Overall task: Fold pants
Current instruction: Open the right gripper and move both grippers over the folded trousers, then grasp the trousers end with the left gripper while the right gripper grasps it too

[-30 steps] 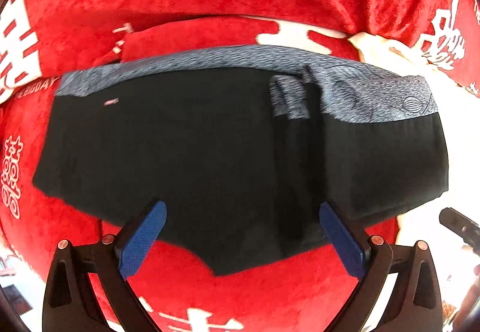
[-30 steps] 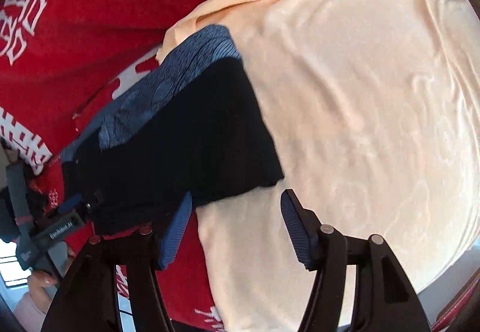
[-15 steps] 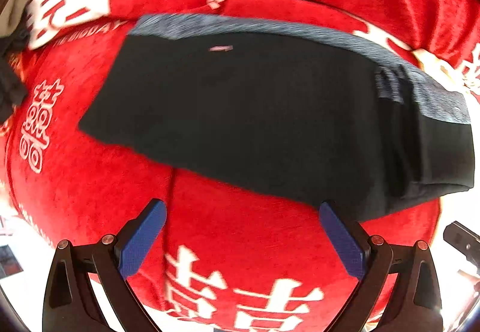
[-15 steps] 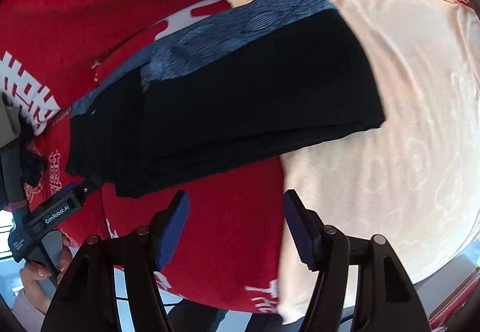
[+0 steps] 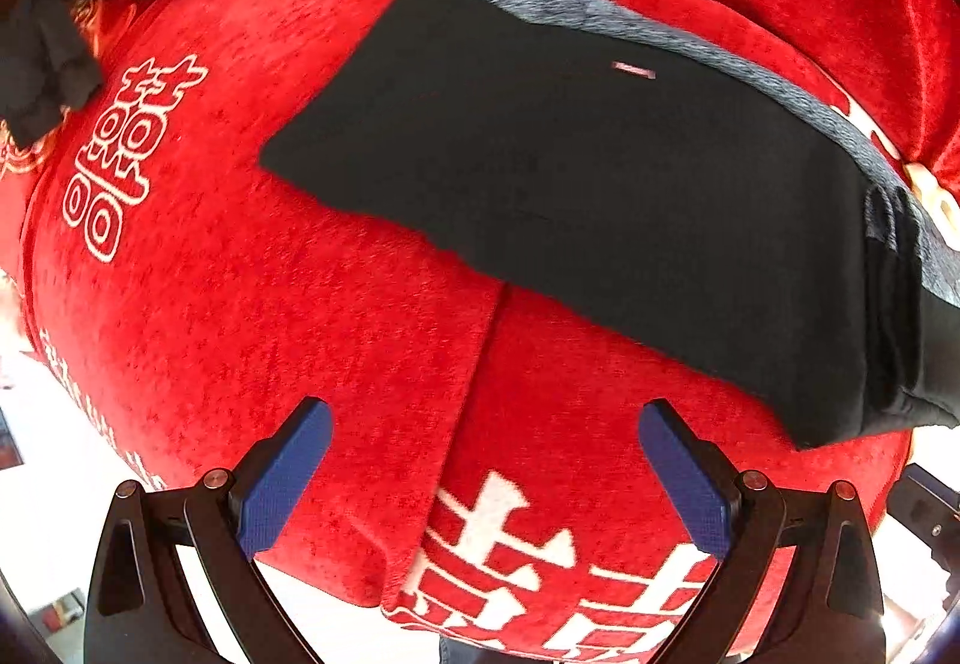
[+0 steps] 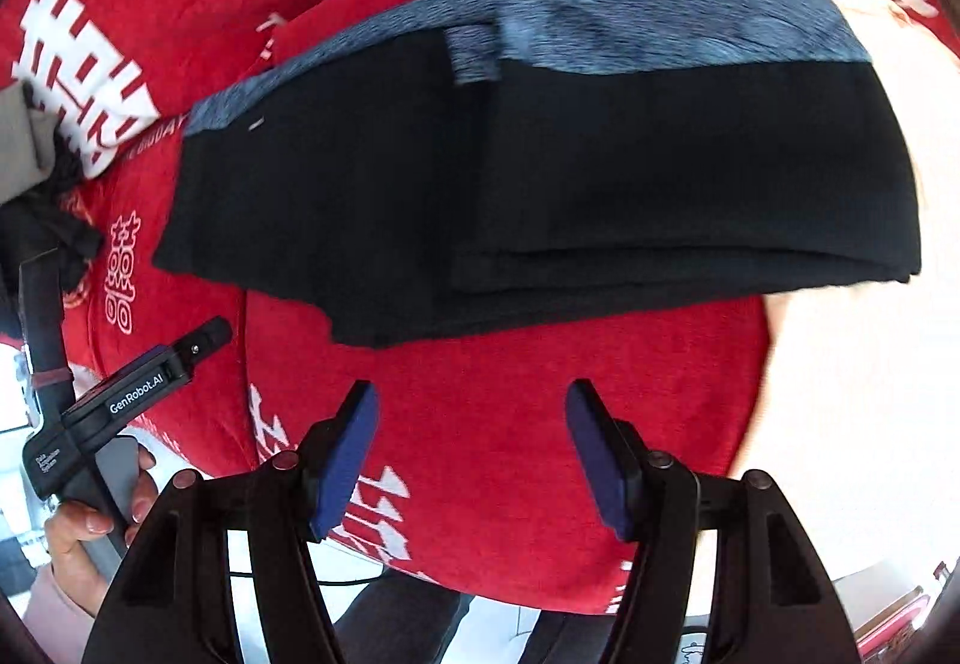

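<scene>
A: Hovering over the red cloth (image 5: 252,316), our left gripper (image 5: 485,469) hangs with its blue pads spread wide and nothing between them. Only bare red fabric and its white lettering lie under the jaws. At the cloth's far left edge sits a crumpled dark garment (image 5: 42,46), apart from our work.

B: Moving right, we find the pants (image 6: 540,184) folded into a flat black slab in the middle of the cloth, the grey waistband (image 6: 660,28) running along their far edge. The layered leg panels are stacked on the right half, so the bundle looks thicker there. We judge the fold is nearly or fully done.

A: Why are we both clear of it?

B: Neither gripper touches the fabric. Our right gripper (image 6: 471,451) is also parted, roughly mid-width, and empty, poised just short of the bundle's near edge. We read that as room either to check the stack or to take one more fold.

A: At the right, the pants' end overhangs a pale peach blanket (image 6: 840,394) covering the cloth's right side.
</scene>
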Tool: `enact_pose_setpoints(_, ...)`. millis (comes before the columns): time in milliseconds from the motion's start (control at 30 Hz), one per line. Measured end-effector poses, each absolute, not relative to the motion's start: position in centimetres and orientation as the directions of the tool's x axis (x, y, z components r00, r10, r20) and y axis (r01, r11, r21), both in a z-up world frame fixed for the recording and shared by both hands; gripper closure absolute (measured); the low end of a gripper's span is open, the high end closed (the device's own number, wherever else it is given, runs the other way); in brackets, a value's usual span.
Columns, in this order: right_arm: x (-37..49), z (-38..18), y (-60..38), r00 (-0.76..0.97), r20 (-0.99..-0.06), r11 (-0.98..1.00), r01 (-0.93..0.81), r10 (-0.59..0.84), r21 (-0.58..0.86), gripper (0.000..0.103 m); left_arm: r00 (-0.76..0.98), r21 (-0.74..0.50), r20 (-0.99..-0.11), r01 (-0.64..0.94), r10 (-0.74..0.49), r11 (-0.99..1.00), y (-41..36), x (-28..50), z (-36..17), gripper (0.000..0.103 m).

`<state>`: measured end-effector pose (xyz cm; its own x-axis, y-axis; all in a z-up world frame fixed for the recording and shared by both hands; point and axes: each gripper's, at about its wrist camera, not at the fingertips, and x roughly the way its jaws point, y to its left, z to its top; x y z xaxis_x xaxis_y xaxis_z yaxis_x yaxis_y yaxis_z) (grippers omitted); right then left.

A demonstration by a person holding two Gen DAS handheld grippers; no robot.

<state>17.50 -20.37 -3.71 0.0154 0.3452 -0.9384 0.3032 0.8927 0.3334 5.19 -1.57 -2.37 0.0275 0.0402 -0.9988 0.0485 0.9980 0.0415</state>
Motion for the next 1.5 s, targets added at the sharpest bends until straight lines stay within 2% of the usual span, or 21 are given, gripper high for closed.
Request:
enact_pose_setpoints(633, 19.8, -3.5, -17.7, -0.029, -0.937, 0.911, 0.244, 0.349, 0.331, 0.034, -0.01, -0.018, -1.0, -0.063, -0.019, 0.998, 2.5, 7.2, -5.1, 0.0)
enact_pose_setpoints(1000, 22.2, -3.7, -17.6, 0.022, -0.954, 0.936, 0.189, 0.299, 0.298, 0.034, 0.112, -0.214, -0.974, -0.202, -0.194, 0.956, 7.1, 11.4, -5.3, 0.0)
enact_pose_setpoints(1300, 23.9, -7.8, -15.5, -0.001, -0.952, 0.945, 0.12, 0.305, 0.303, 0.034, 0.185, -0.475, -0.879, -0.266, -0.439, 0.839, 10.7, 12.8, -7.9, 0.0)
enact_pose_setpoints(1500, 23.6, -7.8, -15.3, 0.019, -0.952, 0.947, 0.098, 0.307, 0.307, 0.034, 0.2, -0.582, -0.813, -0.248, -0.547, 0.775, 9.0, 13.4, -7.9, 0.0)
